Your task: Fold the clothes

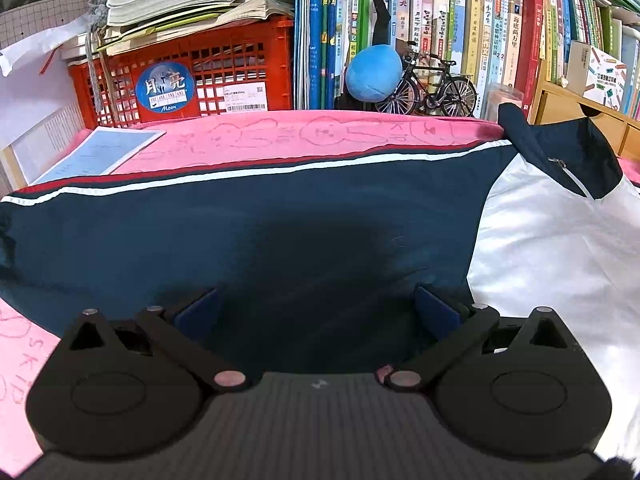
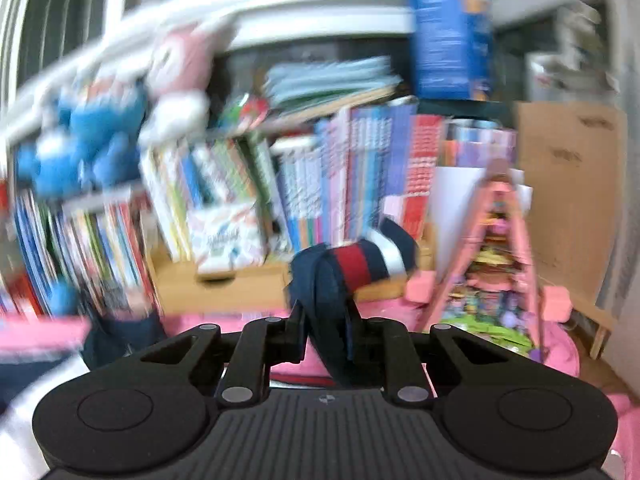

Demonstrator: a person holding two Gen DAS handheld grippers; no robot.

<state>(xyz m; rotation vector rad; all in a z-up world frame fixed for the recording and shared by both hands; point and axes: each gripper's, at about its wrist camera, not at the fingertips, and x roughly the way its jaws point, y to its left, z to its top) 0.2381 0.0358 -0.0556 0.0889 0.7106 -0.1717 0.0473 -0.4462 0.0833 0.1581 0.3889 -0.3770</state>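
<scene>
Left wrist view. My left gripper (image 1: pixel 316 304) is spread wide, blue pads (image 1: pixel 434 308) well apart, nothing between them. It hangs over the navy sleeve of a navy-and-white track jacket (image 1: pixel 280 220) with red and white stripes along its far edge. The jacket lies flat across a pink towel printed with outline rabbits (image 1: pixel 280 136). The white body panel (image 1: pixel 540 240) is off to the right; the navy stand-up collar with its zip (image 1: pixel 568 156) sits at the upper right. A pale blue printed sheet (image 1: pixel 100 154) lies on the towel at far left, just beyond the striped edge. Behind the towel: a red plastic lattice crate (image 1: pixel 236 76) with a round blue "Moon" sticker, a stack of papers on top. Right of it, a row of upright books (image 1: pixel 460 32), a blue plush ball (image 1: pixel 374 74), and a small black model bicycle (image 1: pixel 432 84) touching the ball's right side.

Right wrist view. Heavily blurred. My right gripper (image 2: pixel 326 328) is clamped nearly closed on a bunched fold of the jacket's ribbed cuff (image 2: pixel 344 268): navy cloth rising out between the fingers, with the red, navy and white bands drooping to the right above them. The cuff is lifted clear of the pink surface. Behind: shelves of books (image 2: pixel 340 176), blue and pink soft toys (image 2: pixel 100 136) up on the left, a pink triangular toy rack (image 2: pixel 500 248) on the right, brown cardboard (image 2: pixel 572 184) beyond it.
</scene>
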